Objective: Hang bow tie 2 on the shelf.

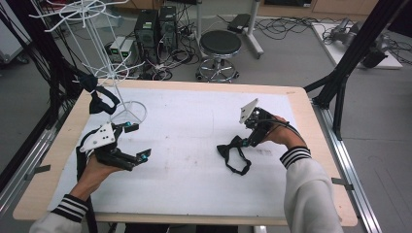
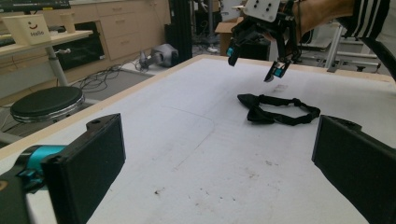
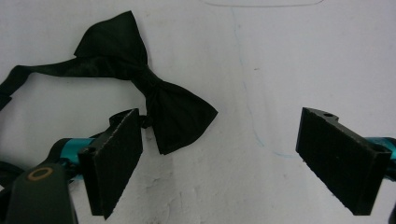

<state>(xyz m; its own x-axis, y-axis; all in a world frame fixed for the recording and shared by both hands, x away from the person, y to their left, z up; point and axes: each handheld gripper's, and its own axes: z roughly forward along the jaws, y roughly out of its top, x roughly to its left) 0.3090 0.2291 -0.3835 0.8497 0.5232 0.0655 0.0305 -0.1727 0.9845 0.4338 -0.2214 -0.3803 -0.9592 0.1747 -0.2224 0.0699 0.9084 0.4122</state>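
Observation:
A black bow tie (image 1: 234,153) with its strap looped lies flat on the white mat (image 1: 194,170), right of centre. My right gripper (image 1: 250,136) hovers just above and beside it, open, with nothing between its jaws. In the right gripper view the bow tie (image 3: 154,93) lies ahead of the left jaw, and the gripper (image 3: 229,158) stands wide over bare mat. My left gripper (image 1: 137,141) is open and empty at the table's left. Its own view looks across at the bow tie (image 2: 275,109) and the right gripper (image 2: 254,63) above it. A second black bow tie (image 1: 99,96) hangs on the wire rack.
A white wire display rack (image 1: 97,48) stands at the far left corner, its ring base (image 1: 129,113) on the mat close to my left gripper. A black stool (image 1: 220,46), computers and cables sit on the floor beyond the far edge. A black frame leg (image 1: 340,82) rises at the right.

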